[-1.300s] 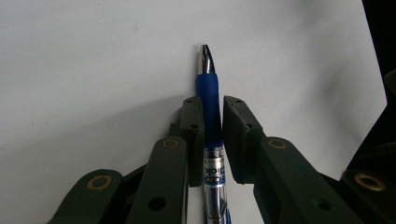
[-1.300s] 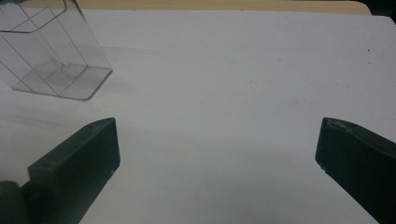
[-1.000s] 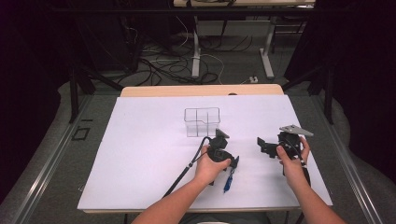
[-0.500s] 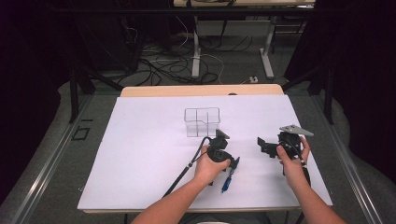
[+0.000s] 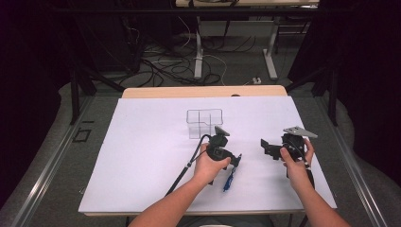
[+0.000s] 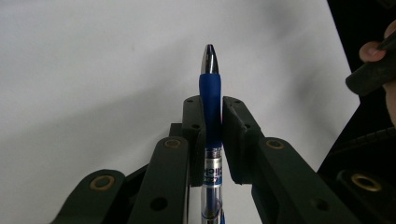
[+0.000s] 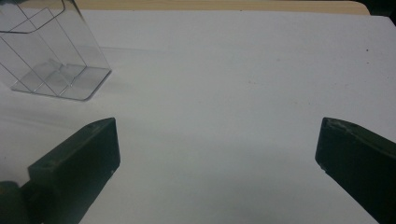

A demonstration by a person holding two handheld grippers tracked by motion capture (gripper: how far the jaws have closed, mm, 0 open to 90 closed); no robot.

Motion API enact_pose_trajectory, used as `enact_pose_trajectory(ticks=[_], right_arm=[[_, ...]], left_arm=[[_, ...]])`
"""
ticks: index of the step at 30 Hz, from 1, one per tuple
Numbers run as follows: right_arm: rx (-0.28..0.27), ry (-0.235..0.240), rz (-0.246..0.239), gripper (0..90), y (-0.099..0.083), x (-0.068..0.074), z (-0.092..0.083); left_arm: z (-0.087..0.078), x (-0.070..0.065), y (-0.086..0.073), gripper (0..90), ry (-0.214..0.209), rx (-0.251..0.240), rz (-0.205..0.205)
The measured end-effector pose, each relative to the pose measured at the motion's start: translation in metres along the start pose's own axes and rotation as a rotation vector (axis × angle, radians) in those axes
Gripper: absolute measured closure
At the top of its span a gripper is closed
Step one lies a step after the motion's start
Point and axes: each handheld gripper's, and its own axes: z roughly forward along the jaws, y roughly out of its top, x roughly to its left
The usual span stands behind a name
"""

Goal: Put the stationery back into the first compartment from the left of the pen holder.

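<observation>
The pen (image 6: pixel 211 100) sits clamped lengthwise between the left gripper's (image 6: pixel 211 135) jaws, its tip jutting past them toward the table's (image 5: pixel 142 156) near edge, probably so it can be carried and dropped upright. The clear divided box (image 5: pixel 204 122) stands just beyond, a likely destination. The right gripper (image 7: pixel 217 154) waits with jaws wide, holding nothing, facing the box.

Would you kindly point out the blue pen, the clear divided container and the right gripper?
blue pen (image 6: pixel 211 100): left gripper view, on its blue rubber grip between the jaws.
clear divided container (image 5: pixel 204 124): high view, on its front wall.
right gripper (image 5: pixel 265 146): high view, between its open fingertips.
</observation>
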Motion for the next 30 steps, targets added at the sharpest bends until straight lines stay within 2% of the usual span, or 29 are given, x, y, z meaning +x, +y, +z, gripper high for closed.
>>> enact_pose_trajectory(ticks=[8, 11, 16, 20, 24, 28, 30], right_arm=[[0.000, -0.004, 0.005, 0.0, 0.000, 0.000, 0.000], [0.000, -0.002, 0.001, 0.0, 0.000, 0.000, 0.000], [0.000, -0.001, 0.000, 0.0, 0.000, 0.000, 0.000], [0.001, -0.002, 0.000, 0.0, 0.000, 0.000, 0.000], [0.001, -0.002, 0.001, 0.0, 0.000, 0.000, 0.000], [0.005, -0.002, 0.006, 0.0, -0.001, 0.001, 0.000], [0.006, 0.000, 0.002, 0.0, -0.001, 0.001, 0.000]], left_arm=[[-0.021, -0.001, 0.004, 79.8, 0.002, -0.115, 0.028], [-0.030, 0.000, 0.005, 79.8, 0.018, -0.161, 0.066], [-0.045, -0.001, 0.008, 79.8, 0.039, -0.253, 0.077], [-0.057, -0.001, 0.010, 79.8, 0.050, -0.304, 0.098], [-0.070, -0.002, 0.013, 79.8, 0.087, -0.356, 0.138], [-0.080, -0.002, 0.015, 79.7, 0.091, -0.414, 0.168], [-0.085, -0.002, 0.017, 79.7, 0.108, -0.441, 0.183]])
